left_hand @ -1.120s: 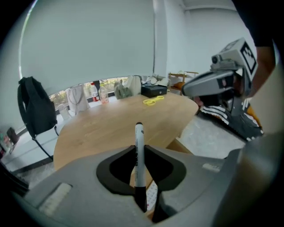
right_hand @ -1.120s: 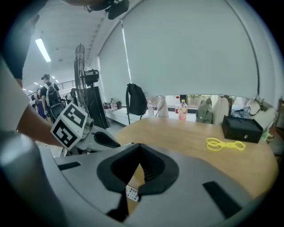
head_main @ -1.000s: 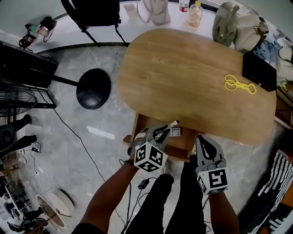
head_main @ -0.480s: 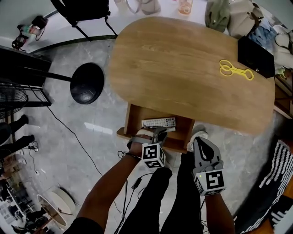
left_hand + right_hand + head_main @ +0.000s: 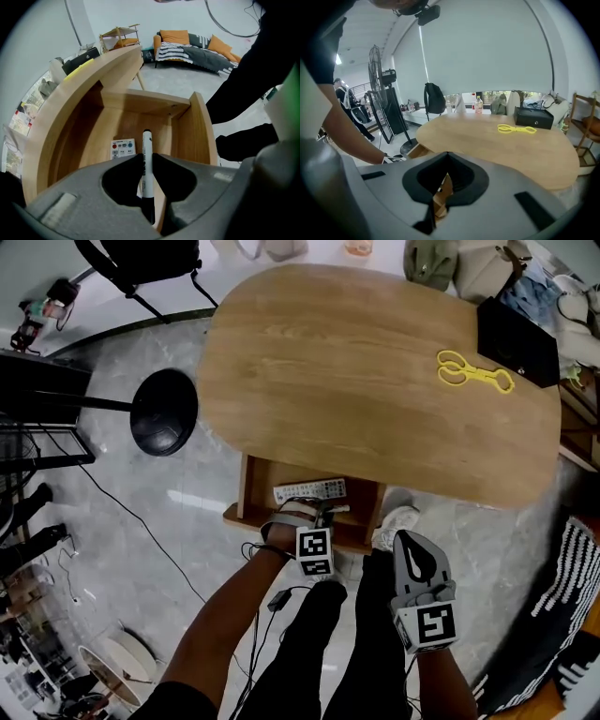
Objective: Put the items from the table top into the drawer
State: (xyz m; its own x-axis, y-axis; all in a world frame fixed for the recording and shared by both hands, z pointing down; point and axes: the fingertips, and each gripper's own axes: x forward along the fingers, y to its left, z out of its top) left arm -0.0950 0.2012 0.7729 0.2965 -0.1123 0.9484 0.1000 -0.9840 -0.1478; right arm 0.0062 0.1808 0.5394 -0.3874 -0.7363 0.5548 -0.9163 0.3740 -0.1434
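Left gripper (image 5: 322, 514): jaws nearly together, clamped on marker (image 5: 146, 146); points steeply down into drawer (image 5: 200, 129).
Marker: gripped mid-barrel, over drawer floor, beside remote (image 5: 123, 149).
Remote: lies flat in drawer.
Right gripper (image 5: 447, 157): jaws closed, nothing held; near table (image 5: 356, 381) edge.
Scissors (image 5: 473, 373): yellow, on table, near black box (image 5: 520, 334).
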